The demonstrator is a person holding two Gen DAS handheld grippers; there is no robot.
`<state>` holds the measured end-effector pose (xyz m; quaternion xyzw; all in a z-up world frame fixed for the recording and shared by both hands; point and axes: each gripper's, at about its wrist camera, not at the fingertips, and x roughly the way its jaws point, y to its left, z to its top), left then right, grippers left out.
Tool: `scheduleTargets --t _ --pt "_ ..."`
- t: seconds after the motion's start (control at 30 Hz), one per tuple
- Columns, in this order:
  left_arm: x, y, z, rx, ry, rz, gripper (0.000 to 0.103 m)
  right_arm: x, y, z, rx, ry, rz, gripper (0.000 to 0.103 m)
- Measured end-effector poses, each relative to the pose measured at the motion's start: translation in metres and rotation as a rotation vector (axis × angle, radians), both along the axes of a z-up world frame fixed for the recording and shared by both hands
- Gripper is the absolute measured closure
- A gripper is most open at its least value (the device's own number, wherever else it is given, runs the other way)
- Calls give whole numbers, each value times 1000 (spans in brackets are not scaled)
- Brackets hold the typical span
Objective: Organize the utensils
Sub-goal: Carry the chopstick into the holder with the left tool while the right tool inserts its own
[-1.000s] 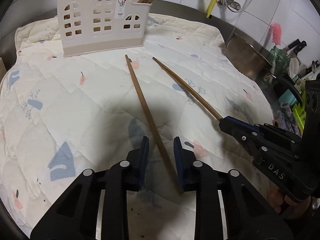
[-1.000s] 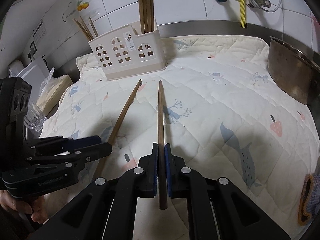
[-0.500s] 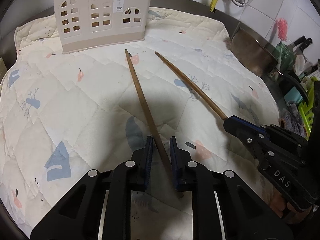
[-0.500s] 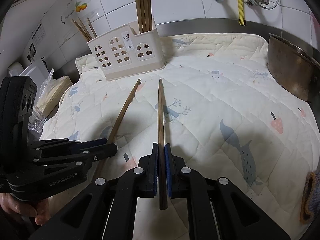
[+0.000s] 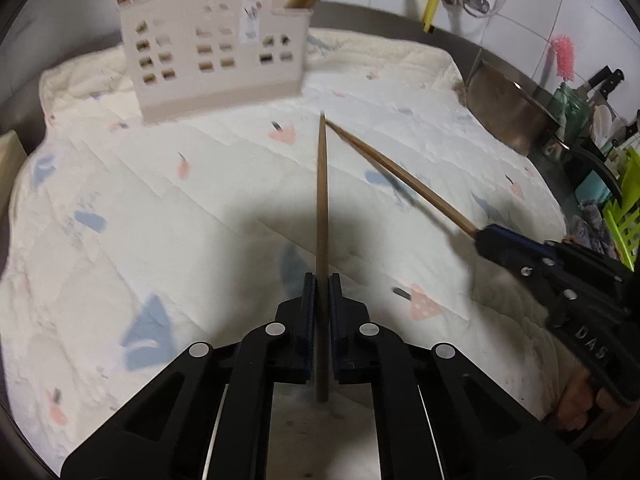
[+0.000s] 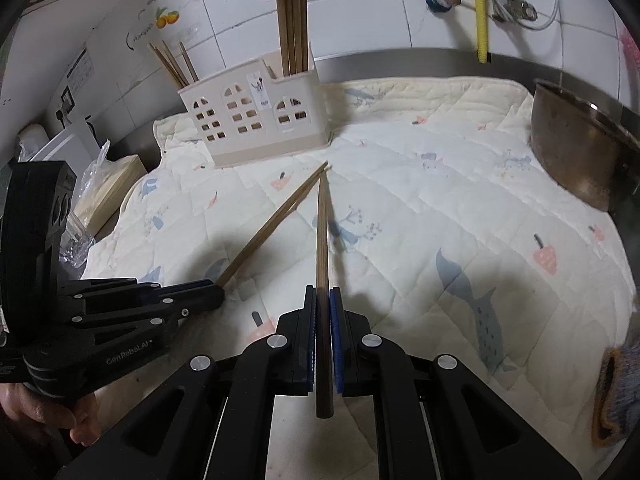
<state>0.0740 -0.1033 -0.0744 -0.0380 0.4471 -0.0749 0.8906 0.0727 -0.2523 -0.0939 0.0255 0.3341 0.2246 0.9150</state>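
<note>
Since a second ago the left gripper (image 5: pixel 320 292) has been closing and now pinches its chopstick (image 5: pixel 321 208) by the thick end, tip meeting the right gripper's (image 6: pixel 323 304) clamped chopstick (image 6: pixel 322 236) above the quilt (image 6: pixel 440 208), likely pairing them for the holder (image 6: pixel 256 120).
</note>
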Motion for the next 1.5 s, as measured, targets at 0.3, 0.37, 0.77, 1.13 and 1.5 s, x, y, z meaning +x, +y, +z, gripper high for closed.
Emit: scheduleTargets --t 0.3,0.37,0.77,1.13,1.5 --pt "-9 35 58 20 -163 1 98 -4 0 43 2 -106 11 96" --pt "-10 42 73 21 -207 0 98 -3 1 54 0 -133 18 96" --pt "9 76 123 -33 -291 -6 98 15 25 121 -38 -249 109 96" --pt "40 103 185 -22 -360 -7 98 41 45 201 -68 -327 214 96" --pt "58 126 269 15 -500 25 98 74 58 246 -130 -364 221 96"
